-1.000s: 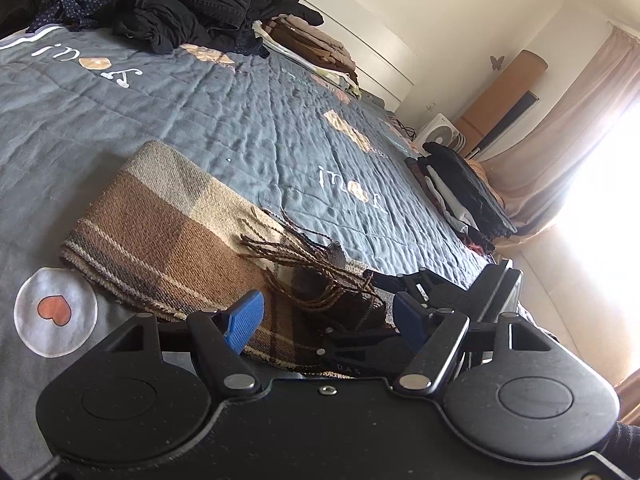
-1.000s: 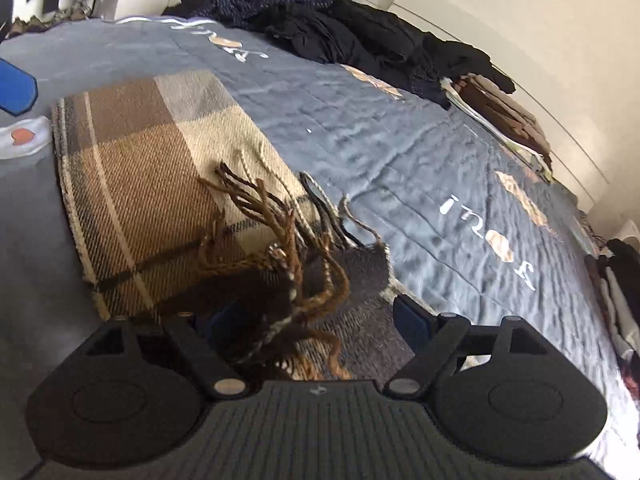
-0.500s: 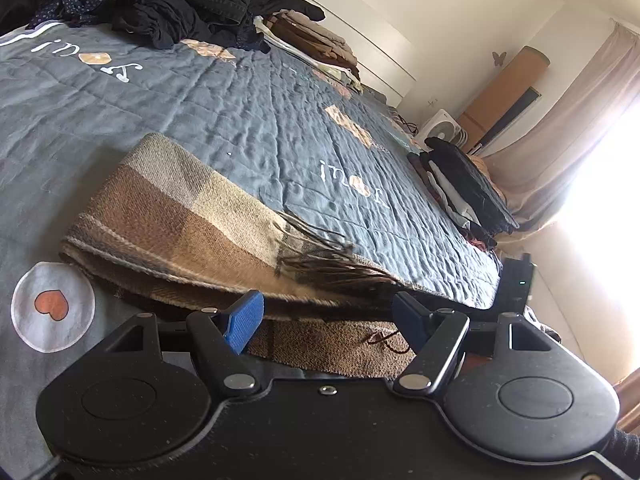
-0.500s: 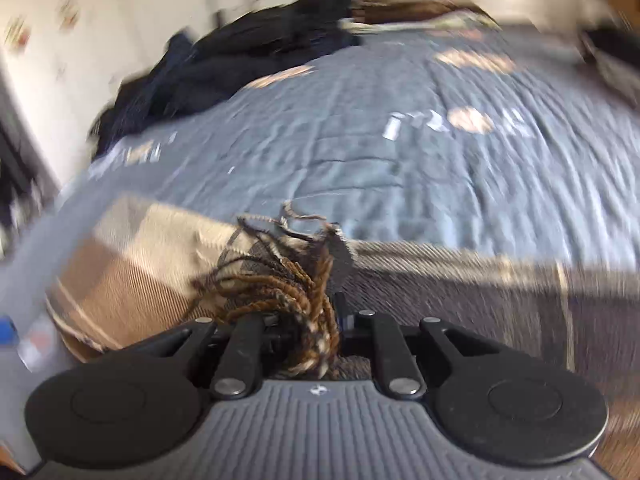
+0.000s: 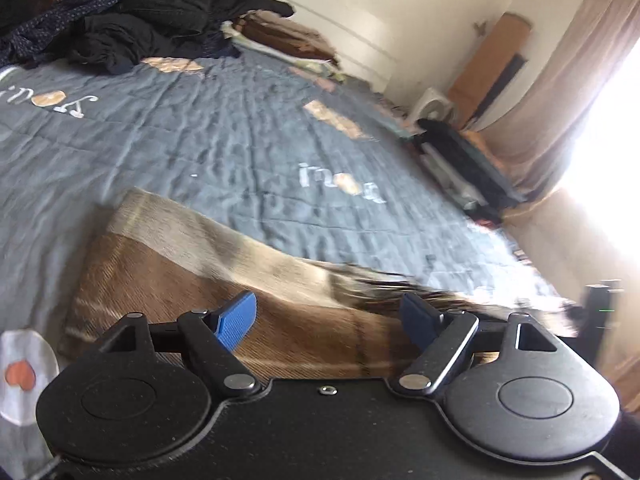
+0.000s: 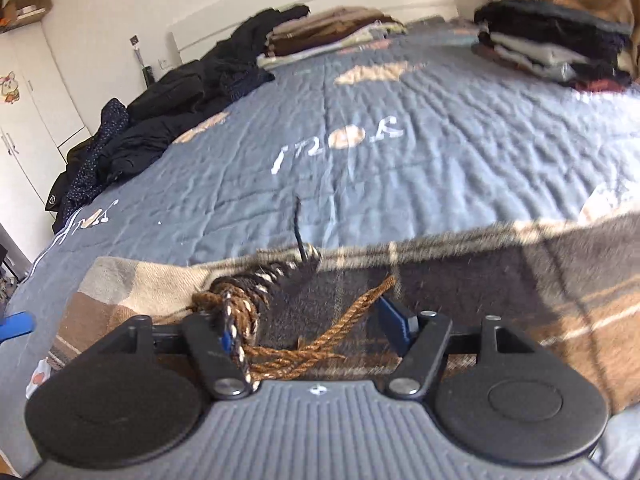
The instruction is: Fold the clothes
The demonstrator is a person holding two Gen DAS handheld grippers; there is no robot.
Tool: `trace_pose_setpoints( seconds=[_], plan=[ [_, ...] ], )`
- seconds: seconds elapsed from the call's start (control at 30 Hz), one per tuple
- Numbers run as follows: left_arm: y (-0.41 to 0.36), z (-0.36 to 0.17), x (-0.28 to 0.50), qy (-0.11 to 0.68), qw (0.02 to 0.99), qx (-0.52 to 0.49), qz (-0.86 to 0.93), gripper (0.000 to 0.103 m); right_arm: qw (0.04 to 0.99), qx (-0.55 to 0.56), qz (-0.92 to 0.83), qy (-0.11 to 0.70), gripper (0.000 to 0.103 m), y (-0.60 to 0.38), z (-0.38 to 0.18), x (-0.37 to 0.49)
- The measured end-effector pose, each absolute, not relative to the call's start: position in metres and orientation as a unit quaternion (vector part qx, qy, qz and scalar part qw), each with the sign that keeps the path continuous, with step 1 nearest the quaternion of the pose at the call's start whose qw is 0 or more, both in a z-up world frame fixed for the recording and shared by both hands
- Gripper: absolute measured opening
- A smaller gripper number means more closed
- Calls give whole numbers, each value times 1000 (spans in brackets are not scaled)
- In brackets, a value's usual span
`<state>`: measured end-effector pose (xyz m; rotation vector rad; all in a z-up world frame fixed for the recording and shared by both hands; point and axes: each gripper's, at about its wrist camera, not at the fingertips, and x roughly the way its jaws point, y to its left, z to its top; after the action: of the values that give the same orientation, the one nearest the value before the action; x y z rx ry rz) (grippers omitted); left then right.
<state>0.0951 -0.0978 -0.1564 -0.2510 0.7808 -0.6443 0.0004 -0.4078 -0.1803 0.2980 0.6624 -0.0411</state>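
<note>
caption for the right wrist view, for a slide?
Right tool opening over a brown plaid scarf on the grey bedspread, fringe cords draped across its left finger.

Left gripper [image 5: 330, 316]: black speckled body, two round discs, silver pivot pins, centre screw, blue ribbed pads.
Right gripper [image 6: 308, 328]: grey ridged body, black discs, black links, blue pads.

A: What hides the right gripper's [image 6: 312, 326] left fingertip?
B: The scarf's [image 6: 500, 280] twisted fringe [image 6: 244, 312] drapes over it; only a sliver of blue shows.

A: And in the left wrist view?
B: Motion blur smears the fringe [image 5: 384, 280]. The heart patch [image 5: 20, 372] is cut by the left edge; the window glare washes out the right.
</note>
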Motion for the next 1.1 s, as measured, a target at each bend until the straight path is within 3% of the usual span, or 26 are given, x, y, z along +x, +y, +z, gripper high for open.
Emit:
trace_pose_setpoints(
  seconds=[0.1, 0.3, 0.5, 0.7, 0.93, 1.1],
  plan=[
    [-112, -184, 116, 412, 866, -86, -272, 78, 938, 102, -22, 330, 77, -408, -172, 0],
    [-120, -225, 125, 448, 862, -65, -228, 78, 928, 115, -61, 349, 79, -443, -181, -5],
    [-124, -226, 116, 434, 869, -37, -237, 82, 928, 149, -79, 334, 79, -476, -172, -11],
    [-129, -225, 115, 430, 871, -29, -238, 85, 941, 107, 87, 310, 79, -409, -146, -1],
    [-123, -225, 118, 432, 867, -52, -244, 85, 897, 89, 217, 374, 79, -347, -185, 38],
    [-123, -225, 118, 432, 866, -53, -245, 85, 895, 85, 177, 400, 79, -360, -206, 52]
  ],
)
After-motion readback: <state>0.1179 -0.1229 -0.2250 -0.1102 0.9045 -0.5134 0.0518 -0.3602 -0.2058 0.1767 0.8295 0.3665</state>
